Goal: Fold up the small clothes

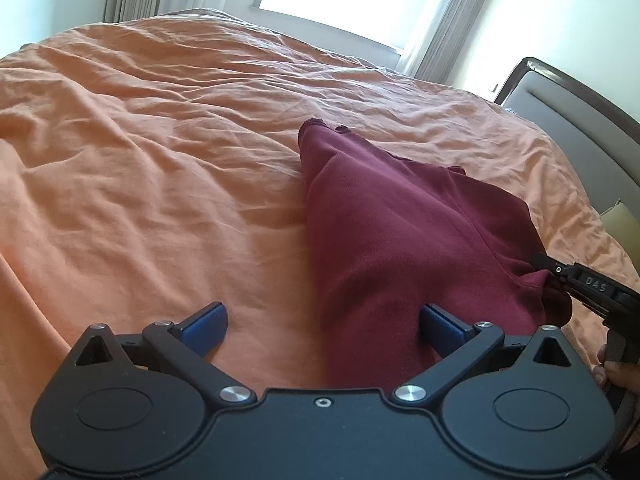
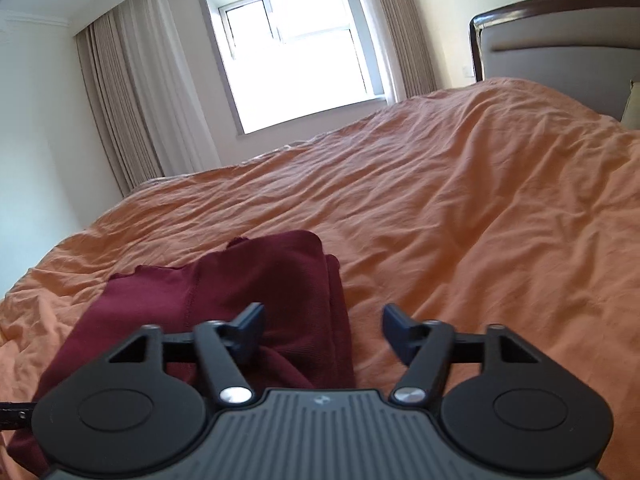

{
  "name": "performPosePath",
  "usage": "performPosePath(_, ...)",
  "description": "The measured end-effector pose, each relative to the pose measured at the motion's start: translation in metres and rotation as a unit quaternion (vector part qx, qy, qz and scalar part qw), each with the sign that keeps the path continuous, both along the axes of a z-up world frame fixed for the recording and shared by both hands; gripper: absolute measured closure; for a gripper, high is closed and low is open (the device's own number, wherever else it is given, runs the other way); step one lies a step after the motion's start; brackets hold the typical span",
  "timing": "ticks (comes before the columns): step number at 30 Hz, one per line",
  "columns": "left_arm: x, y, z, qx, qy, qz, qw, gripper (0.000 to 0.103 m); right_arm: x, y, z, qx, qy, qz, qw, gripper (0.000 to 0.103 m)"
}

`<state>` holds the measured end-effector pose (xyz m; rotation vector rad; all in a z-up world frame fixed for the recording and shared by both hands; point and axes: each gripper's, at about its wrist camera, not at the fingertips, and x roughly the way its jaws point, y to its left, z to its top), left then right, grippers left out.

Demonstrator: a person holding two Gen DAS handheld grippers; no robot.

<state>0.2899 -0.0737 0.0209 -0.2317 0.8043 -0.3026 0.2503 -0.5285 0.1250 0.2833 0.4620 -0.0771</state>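
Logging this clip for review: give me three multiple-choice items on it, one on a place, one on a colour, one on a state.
1. Where does the garment lie?
A. on the bed
B. on a chair
C. on the floor

2. What colour is the bed cover?
A. white
B. orange
C. green

3. How does the left tool stand?
A. shut on the garment
B. shut on nothing
C. open

Key:
1 A, the maroon cloth rests on the bedding in both views.
2 B, orange sheet surrounds the cloth.
3 C, its blue pads sit wide apart; the right tool is open too.
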Motion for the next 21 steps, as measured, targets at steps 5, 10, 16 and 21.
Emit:
performPosePath(5, -0.001, -0.002, 0.001, 0.006, 0.0, 0.002, 1.0, 0.001, -0.001, 0.009, -0.006, 0.001, 0.022, -0.003, 1.0, 0.006)
performPosePath(10, -0.002, -0.004, 0.001, 0.009, 0.0, 0.001, 1.0, 0.001, -0.011, 0.001, -0.023, 0.012, 0.045, -0.03, 0.998, 0.003)
performPosePath(16, -0.006, -0.002, 0.0, 0.01, 0.0, -0.004, 0.9999, 0.001, -0.024, -0.004, -0.032, 0.003, 0.046, -0.032, 0.998, 0.002)
performPosePath(21, -0.008, -0.002, 0.0, 0.011, -0.001, -0.005, 0.9999, 0.001, -0.028, -0.002, -0.034, -0.015, 0.046, -0.033, 0.998, 0.002)
